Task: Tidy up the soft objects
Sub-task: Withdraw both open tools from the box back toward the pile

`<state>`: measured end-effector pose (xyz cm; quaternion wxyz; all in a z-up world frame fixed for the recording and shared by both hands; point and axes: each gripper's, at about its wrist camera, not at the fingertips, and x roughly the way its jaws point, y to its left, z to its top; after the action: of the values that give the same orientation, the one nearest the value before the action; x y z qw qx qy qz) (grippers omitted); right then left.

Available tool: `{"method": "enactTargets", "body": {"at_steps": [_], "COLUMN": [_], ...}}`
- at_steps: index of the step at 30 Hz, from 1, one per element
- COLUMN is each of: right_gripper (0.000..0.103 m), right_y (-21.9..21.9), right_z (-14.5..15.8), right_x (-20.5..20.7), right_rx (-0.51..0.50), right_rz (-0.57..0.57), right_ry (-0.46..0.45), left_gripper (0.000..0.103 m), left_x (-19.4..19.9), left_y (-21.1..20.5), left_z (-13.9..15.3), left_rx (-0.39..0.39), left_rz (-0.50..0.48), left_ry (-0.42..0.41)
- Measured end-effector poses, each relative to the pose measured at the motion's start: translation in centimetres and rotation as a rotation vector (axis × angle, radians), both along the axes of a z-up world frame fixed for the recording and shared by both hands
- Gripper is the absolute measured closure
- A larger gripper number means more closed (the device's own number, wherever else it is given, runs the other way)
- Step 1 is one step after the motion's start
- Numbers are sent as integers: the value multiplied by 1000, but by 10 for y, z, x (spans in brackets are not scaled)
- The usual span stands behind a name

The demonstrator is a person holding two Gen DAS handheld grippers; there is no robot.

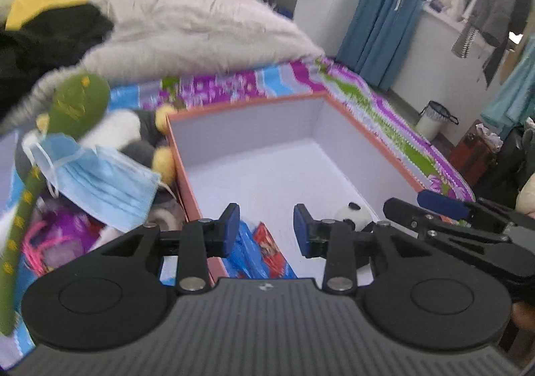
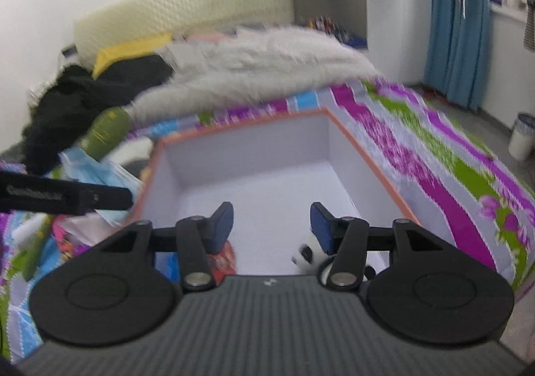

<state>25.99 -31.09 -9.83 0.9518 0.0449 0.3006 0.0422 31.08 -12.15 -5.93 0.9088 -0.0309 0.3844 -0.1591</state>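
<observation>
bright patterned bedspread, orange-rimmed white box holding small panda plush, left gripper and right gripper both released, empty

Your widest free room is the far half of the orange-rimmed box, bare white floor between its walls. Near you, a panda toy and snack packets crowd the floor. Left of the box, the face mask and green plush block passage.
</observation>
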Motion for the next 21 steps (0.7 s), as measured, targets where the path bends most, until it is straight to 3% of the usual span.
{"method": "enactTargets", "body": {"at_steps": [8, 21], "right_gripper": [49, 49], "right_y": [24, 65], "right_z": [12, 8], "right_x": [-29, -65], "right_rx": [53, 23], "right_rz": [50, 123], "right_ry": [-83, -121], "left_gripper": [62, 62], "left_x": [-41, -93], "left_y": [26, 80], "left_z": [6, 0], "left_rx": [45, 35], "left_rz": [41, 146], "left_ry": [-99, -121]}}
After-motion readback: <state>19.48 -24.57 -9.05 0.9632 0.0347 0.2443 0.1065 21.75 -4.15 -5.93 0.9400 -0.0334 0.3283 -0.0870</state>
